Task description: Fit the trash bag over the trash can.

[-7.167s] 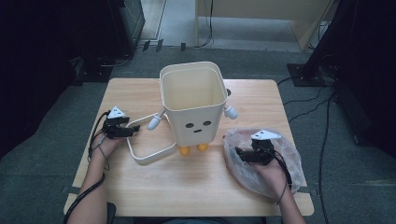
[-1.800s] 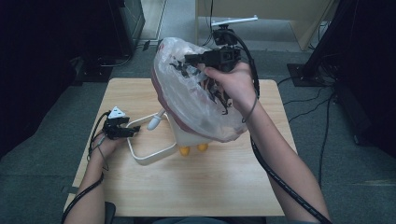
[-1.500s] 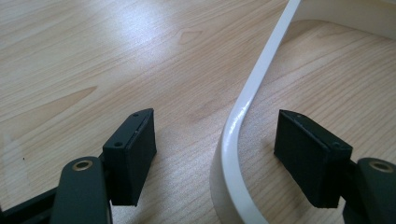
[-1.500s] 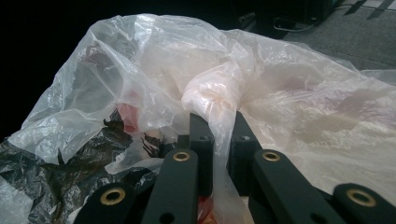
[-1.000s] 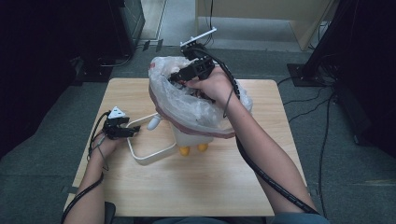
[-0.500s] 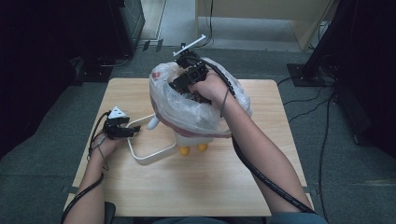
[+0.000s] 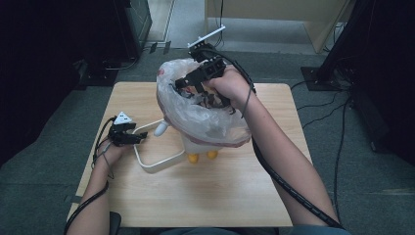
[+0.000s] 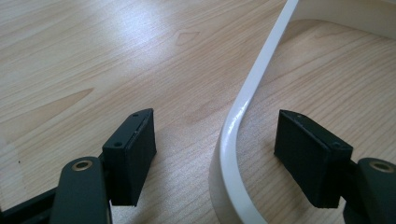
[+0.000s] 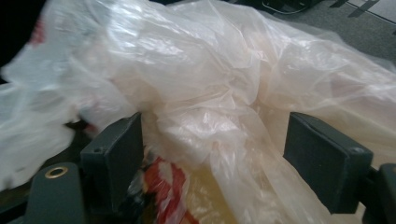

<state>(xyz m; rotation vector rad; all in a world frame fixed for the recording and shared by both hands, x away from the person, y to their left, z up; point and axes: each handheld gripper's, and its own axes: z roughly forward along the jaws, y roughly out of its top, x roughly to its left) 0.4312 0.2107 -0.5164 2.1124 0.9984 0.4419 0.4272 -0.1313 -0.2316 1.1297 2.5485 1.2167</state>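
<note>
A white bin (image 7: 199,146) with orange feet stands mid-table, and a clear plastic bag (image 7: 205,117) is draped over its mouth. My right gripper (image 7: 185,84) hovers at the bag's far top edge. Its jaws have just been opening and now stand wide, with crumpled bag (image 9: 187,70) film between them in the right gripper view (image 9: 215,154), not pinched. The bin's white handle (image 7: 156,166) lies on the table to the left. My left gripper (image 7: 141,138) straddles the handle (image 8: 261,70); its jaws (image 8: 215,144) stand apart on either side without pressing it.
The wooden table (image 7: 220,196) has bare room in front of the bin and to its right. Grey floor surrounds the table, with dark equipment and cables at the left and right and a wooden desk at the far back.
The right gripper's jaws have spread apart over the bag, and the hand has shifted a little at the bin's top. The left gripper has stayed at the handle.
</note>
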